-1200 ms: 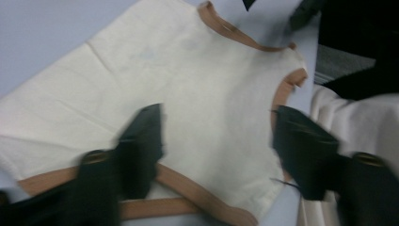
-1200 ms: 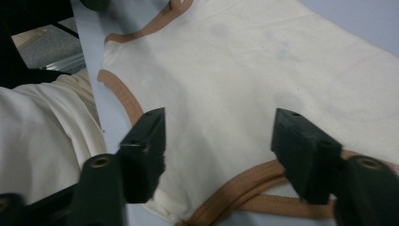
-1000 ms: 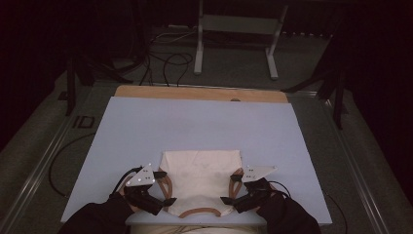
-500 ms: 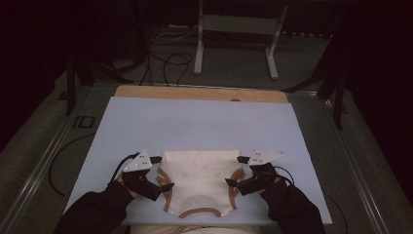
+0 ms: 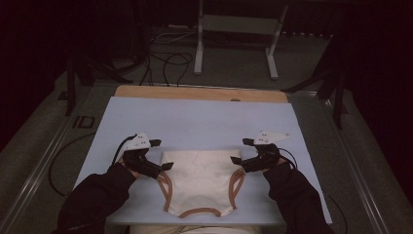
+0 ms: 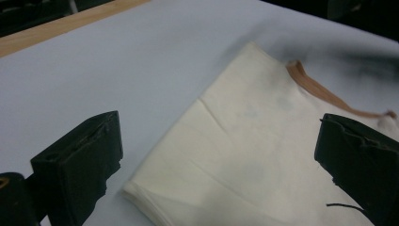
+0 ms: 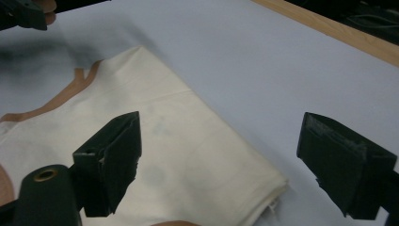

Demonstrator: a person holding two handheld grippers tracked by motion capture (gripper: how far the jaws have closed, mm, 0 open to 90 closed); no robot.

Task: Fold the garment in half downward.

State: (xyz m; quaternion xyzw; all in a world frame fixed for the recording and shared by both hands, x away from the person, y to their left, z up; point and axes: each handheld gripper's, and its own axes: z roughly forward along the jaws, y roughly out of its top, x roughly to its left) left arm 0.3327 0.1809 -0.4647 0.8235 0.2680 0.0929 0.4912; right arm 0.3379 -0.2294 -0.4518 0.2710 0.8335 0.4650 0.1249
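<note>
At the near edge of the table (image 5: 204,117), the left gripper (image 5: 157,155) and right gripper (image 5: 245,157) are held wide open and empty, each beside a far corner of the folded cream garment (image 5: 200,183). For a clean next fold, judging by the layout, each layered corner is best taken fully between the jaws. Nothing is seen blocking the way; cables (image 5: 165,61) and a metal stand (image 5: 236,29) are kept well clear on the floor beyond.

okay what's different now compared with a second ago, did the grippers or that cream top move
Both grippers slid away from the person up the table: the left gripper and right gripper now sit at the cream garment's far folded corners, jaws open. More of the garment lies on the light blue table cover, which stayed put.
</note>
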